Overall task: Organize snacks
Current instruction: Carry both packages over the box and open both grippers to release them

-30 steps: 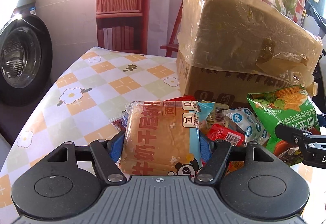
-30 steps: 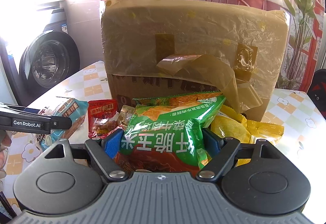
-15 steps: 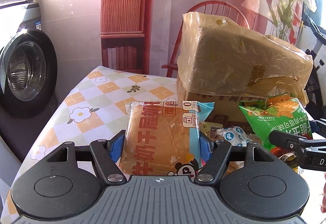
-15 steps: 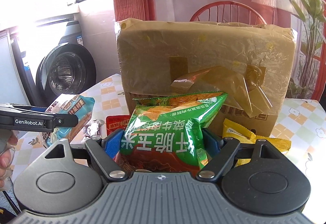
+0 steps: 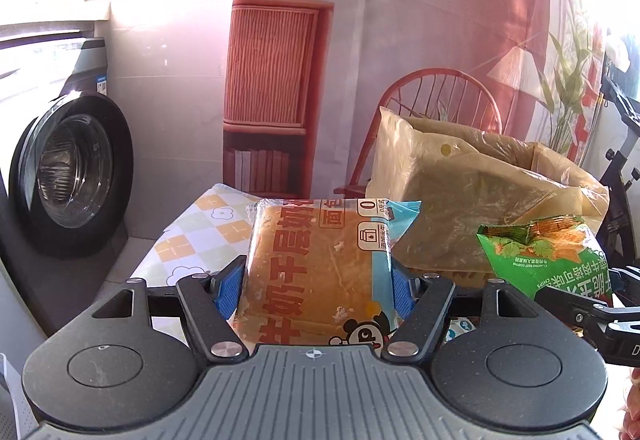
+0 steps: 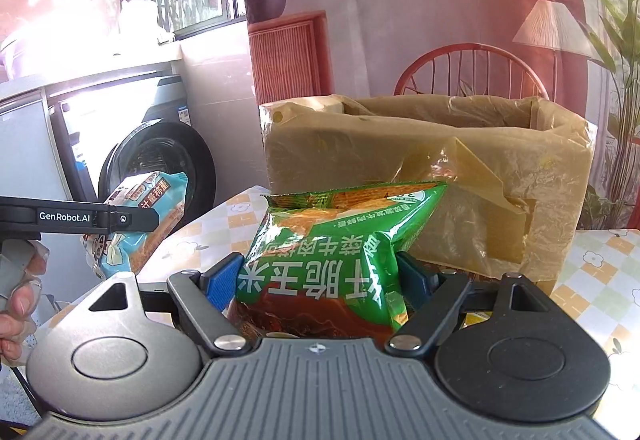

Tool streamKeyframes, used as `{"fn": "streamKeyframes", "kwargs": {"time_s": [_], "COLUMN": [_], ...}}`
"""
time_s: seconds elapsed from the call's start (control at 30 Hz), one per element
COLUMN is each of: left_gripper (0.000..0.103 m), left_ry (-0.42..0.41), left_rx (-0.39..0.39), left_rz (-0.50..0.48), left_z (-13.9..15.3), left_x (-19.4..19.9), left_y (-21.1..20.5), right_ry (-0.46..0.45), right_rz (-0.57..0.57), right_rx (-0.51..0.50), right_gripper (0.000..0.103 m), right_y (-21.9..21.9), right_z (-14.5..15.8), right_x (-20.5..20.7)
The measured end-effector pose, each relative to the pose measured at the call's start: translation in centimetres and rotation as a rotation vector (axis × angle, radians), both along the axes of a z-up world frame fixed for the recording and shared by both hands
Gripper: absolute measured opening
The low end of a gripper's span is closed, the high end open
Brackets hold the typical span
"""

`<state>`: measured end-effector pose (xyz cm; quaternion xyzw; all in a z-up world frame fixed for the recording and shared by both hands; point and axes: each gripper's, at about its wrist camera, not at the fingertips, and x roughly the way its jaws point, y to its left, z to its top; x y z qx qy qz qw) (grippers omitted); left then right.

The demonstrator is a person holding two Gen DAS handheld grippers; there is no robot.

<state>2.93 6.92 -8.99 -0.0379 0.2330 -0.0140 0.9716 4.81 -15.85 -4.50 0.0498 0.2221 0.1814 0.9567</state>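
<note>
- The left claw (image 5: 318, 276) is clamped on a bread packet (image 5: 316, 272), its blue pads pressing both sides of the wrapper; the packet stands upright between the fingers, clear of the desk (image 5: 192, 236).
- The right claw (image 6: 320, 280) grips a green chip bag (image 6: 340, 252) in the same way, the pads squeezing its lower half while the crimped top sticks up ahead of the fingers.
- Seen from the right claw, the left claw and its bread packet hang off to the left, with a person's hand (image 6: 18, 300) on the handle at the frame edge.
- Just below and right of the right claw, a scrap of yellow wrapper (image 6: 476, 318) shows on the desk; most of what lies beneath is hidden by the claw bodies.
- Ahead of both claws stands a cardboard box (image 6: 440, 168) lined with a yellowish plastic bag, its top open. Its inside cannot be seen from here.
- Judged as progress: two snacks are picked up and carried at about the height of the box rim, neither yet over the opening. Dropping both in remains, and at least one more packet seems left on the desk.
- Beyond the box are a red chair (image 6: 472, 72) and, far left, a washing machine (image 5: 68, 176).
</note>
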Motion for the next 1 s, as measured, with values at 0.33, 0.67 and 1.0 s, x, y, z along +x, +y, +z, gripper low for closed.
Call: {"fn": "streamKeyframes", "kwargs": {"time_s": [0.33,0.67,1.0], "left_gripper": [0.073,0.073,0.073], "left_ry": [-0.084,-0.135,-0.154], "left_rx": [0.007,0.014,-0.002], "left_rz": [-0.013,-0.092,-0.229], "left_z": [3.2,5.7,7.9], "left_x": [0.3,3.7,13.2], "left_y": [-0.3,-2.3,-9.4], "right_ry": [-0.090,-0.233,-0.189], "right_rz": [0.023,0.006,-0.192], "right_rx": [0.045,-0.029,-0.077], "right_gripper": [0.081,0.081,0.081], "right_y": [-0.3,-1.3,-6.0], "right_z": [3.8,7.9,8.5], "right_x": [0.8,4.3,14.2]}}
